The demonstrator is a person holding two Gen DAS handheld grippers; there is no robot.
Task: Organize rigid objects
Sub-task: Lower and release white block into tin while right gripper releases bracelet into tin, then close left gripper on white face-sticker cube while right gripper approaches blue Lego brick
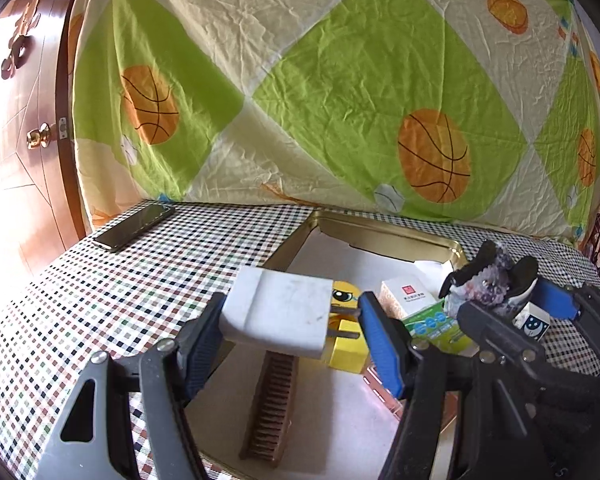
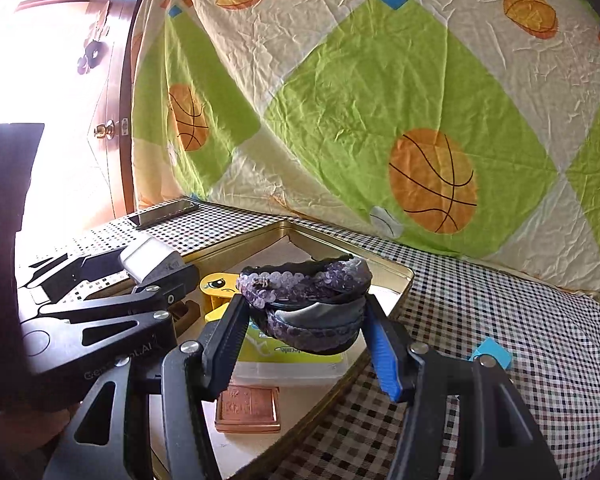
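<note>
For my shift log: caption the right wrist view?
Right gripper holds sequined headband over gold tin; left gripper holds white plug.

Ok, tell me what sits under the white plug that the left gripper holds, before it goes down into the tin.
The left gripper holds the white plug above the gold tin. Directly beneath it lie a brown comb and a yellow toy block, so a straight drop would land on them. Bare tin floor shows farther back.
</note>
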